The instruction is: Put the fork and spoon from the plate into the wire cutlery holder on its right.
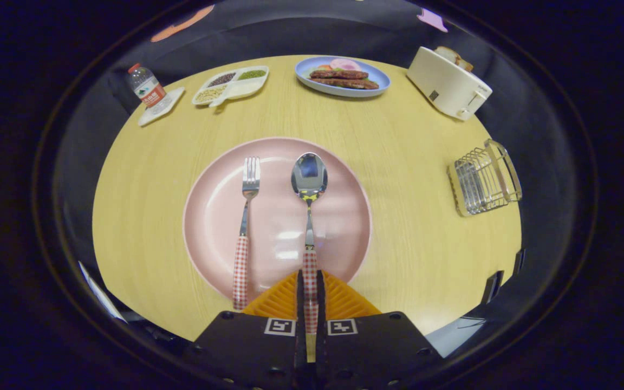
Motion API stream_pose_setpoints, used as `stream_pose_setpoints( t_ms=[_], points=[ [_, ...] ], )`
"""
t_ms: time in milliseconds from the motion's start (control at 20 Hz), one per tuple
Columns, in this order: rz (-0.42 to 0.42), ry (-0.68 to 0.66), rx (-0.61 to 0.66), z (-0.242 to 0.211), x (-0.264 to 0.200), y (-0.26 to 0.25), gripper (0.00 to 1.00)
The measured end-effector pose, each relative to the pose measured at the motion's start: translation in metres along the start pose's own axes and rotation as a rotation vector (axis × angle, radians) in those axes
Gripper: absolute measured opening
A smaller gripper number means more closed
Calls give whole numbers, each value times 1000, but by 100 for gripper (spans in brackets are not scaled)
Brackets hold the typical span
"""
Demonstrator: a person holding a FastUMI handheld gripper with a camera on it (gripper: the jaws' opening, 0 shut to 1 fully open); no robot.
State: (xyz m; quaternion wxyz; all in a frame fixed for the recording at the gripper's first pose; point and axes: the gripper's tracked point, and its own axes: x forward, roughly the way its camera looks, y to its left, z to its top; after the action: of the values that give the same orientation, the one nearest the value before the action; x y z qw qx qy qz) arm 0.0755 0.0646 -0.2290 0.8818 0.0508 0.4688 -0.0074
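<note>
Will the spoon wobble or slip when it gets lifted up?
Probably stiff: the spoon looks like shiny metal. It may tilt bowl-down, since the gripper is shut on the checked handle's end, far from the bowl. It could slide a little; the handle is thin between the fingers. It lies on the plate.

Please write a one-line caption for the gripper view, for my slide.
Tongs shut on the spoon handle on the plate, fork beside it, holder off right.
</note>
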Motion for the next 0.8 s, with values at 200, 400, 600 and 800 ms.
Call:
stream_pose_setpoints(
  t_ms=[200, 400, 600, 800],
  points=[
    [69, -30, -7, 3, -37, -27, 7],
    [106, -56, -5, 10, -76, -85, 7],
    [91, -42, 5, 14, -102, -157, 6],
    [60, -23, 12, 25, -113, -223, 6]
  ],
)
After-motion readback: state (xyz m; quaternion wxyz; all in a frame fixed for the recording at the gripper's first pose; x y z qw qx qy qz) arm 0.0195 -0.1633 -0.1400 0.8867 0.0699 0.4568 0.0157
